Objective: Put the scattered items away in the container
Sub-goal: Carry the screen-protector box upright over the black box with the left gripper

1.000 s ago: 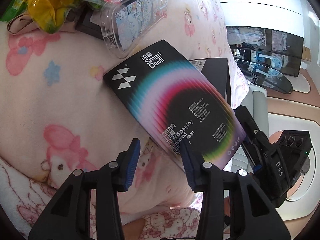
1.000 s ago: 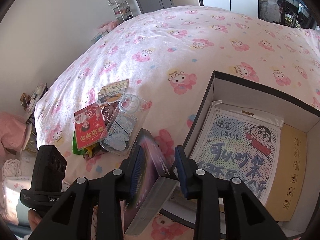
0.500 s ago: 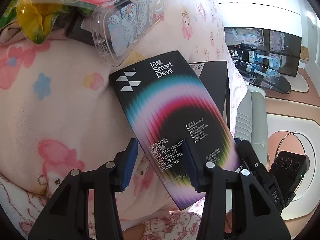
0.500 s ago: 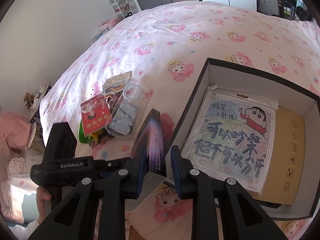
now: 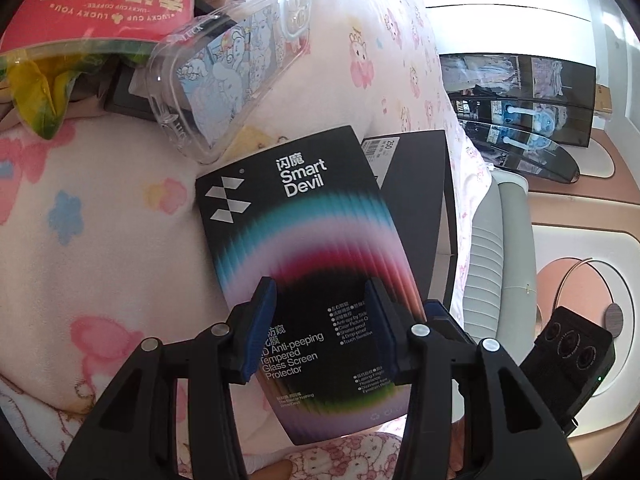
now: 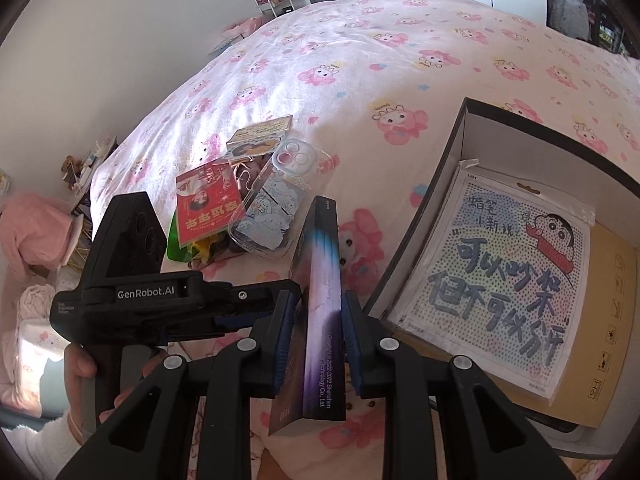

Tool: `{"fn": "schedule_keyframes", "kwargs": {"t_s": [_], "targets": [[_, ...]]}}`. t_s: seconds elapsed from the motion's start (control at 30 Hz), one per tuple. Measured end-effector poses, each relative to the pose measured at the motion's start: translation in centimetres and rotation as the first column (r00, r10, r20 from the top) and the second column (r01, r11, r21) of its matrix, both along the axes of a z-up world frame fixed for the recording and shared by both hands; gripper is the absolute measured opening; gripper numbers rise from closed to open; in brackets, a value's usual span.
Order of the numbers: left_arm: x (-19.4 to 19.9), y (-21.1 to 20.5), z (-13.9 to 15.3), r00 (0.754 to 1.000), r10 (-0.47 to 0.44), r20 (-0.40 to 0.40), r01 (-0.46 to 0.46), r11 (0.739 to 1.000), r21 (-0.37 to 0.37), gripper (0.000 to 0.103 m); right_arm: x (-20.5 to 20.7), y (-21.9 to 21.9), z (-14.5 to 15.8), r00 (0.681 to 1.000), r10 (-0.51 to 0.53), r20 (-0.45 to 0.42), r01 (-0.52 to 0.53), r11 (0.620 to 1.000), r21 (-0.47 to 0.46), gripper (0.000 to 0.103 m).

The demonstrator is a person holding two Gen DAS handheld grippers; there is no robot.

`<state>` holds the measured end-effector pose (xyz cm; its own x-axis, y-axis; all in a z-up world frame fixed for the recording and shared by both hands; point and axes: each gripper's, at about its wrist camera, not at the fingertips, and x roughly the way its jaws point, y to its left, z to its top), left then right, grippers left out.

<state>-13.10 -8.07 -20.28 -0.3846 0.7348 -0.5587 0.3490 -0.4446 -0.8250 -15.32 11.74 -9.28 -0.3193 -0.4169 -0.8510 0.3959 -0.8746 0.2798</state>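
A black "Smart Devil" screen-protector box [image 6: 320,280] stands on its edge above the bed, and my right gripper [image 6: 320,308] is shut on its two broad faces. In the left wrist view the box's rainbow front [image 5: 304,248] faces the camera. My left gripper [image 5: 320,292] hovers open just in front of that face, gripping nothing. The container, a black box with a white inside [image 6: 452,184], lies just right of the held box. It holds a cartoon dot-picture pack [image 6: 508,272] on brown card.
On the pink cartoon-print bedcover [image 6: 360,48] lie a clear phone case [image 6: 280,208], a red coffee packet [image 6: 208,208], a yellow-green wrapper [image 5: 40,92] and a small card pack [image 6: 256,136]. A hand holds the left gripper's handle [image 6: 92,384]. Beyond the bed edge is a desk [image 5: 568,208].
The right jaws have narrowed onto the box, which has turned up on edge. The left gripper has come in close against the box's front face.
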Motion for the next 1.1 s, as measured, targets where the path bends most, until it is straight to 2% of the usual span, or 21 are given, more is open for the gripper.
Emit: {"fn": "schedule_keyframes", "kwargs": {"t_s": [0.13, 0.27, 0.33, 0.47, 0.6, 0.77, 0.9, 1.0, 1.1], "targets": [[1.0, -0.9, -0.8, 0.999, 0.000, 0.054, 0.002, 0.999, -0.042, 0.046, 1.1, 0.0, 0.2, 1.000, 0.015, 0.003, -0.015, 1.000, 0.009, 0.021], [2.0, -0.6, -2.4, 0.995, -0.015, 0.097, 0.016, 1.000, -0.013, 0.050, 2.7, 0.6, -0.3, 0.999, 0.017, 0.032, -0.017, 1.000, 0.023, 0.021], [2.3, -0.3, -3.0, 0.993, -0.024, 0.116, 0.026, 1.000, -0.016, 0.052, 3.5, 0.8, -0.8, 0.999, 0.005, 0.041, -0.008, 0.998, 0.070, 0.021], [2.7, -0.3, -3.1, 0.995, -0.017, 0.101, 0.022, 0.999, -0.044, 0.057, 4.6, 1.4, -1.9, 0.997, 0.025, 0.066, -0.032, 0.994, 0.108, 0.022], [2.5, -0.1, -3.5, 0.996, -0.009, 0.087, 0.011, 1.000, -0.020, 0.062, 4.1, 1.9, -3.3, 0.993, 0.007, 0.117, -0.021, 0.993, 0.115, 0.027], [2.6, -0.6, -4.5, 0.997, -0.007, 0.071, 0.005, 0.999, 0.038, 0.070, 3.1, 1.1, -5.3, 0.981, 0.030, 0.193, -0.047, 0.995, 0.085, 0.028], [2.7, -0.8, -4.4, 0.998, -0.006, 0.055, 0.003, 0.999, 0.049, 0.071, 3.3, 0.4, -5.4, 0.986, 0.039, 0.160, -0.055, 0.994, 0.096, 0.028], [2.8, -0.8, -3.6, 1.000, -0.012, 0.013, 0.012, 0.999, 0.036, 0.067, 3.7, 0.6, -4.4, 0.990, 0.046, 0.130, -0.055, 0.996, 0.069, 0.025], [2.8, -0.6, -2.9, 1.000, -0.019, -0.017, 0.020, 0.998, 0.054, 0.066, 4.2, 0.8, -2.8, 0.994, 0.055, 0.093, -0.058, 0.998, 0.034, 0.024]]}}
